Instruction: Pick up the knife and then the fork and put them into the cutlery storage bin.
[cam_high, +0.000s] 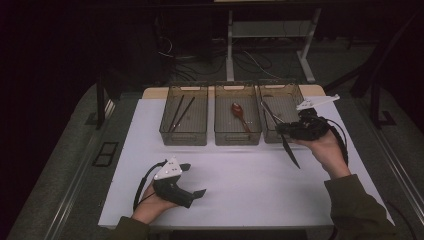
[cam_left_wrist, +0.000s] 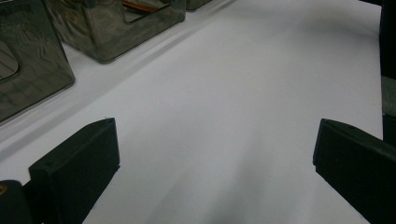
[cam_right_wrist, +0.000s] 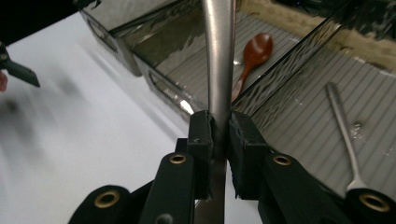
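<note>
Left gripper (cam_high: 192, 180): I rest it low on the white table cover (cam_high: 250, 185), near the front edge; its jaws stand wide apart with only bare cover between them.
Left bin (cam_high: 183, 131): a smoky clear plastic bin at the far side of the cover, with two dark chopsticks (cam_high: 178, 113) lying lengthwise in it.
Middle bin (cam_high: 237, 134): just beside the left one, holding a reddish-brown wooden spoon (cam_high: 239, 115) that lies on its ribbed floor.
Right bin (cam_high: 295, 97): last in the row, just beside the middle bin; a metal fork (cam_right_wrist: 343, 133) lies on its floor.
Knife (cam_high: 289, 147): a long metal table knife, off the table, slanting down toward the cover in front of the right bin; in the right gripper view its handle rises between the jaws, across the wall between the middle and right bins.
Right gripper (cam_high: 281, 128): I hold it up by the right bin's front, jaws clenched on the knife, pads pressing both its flat sides.
</note>
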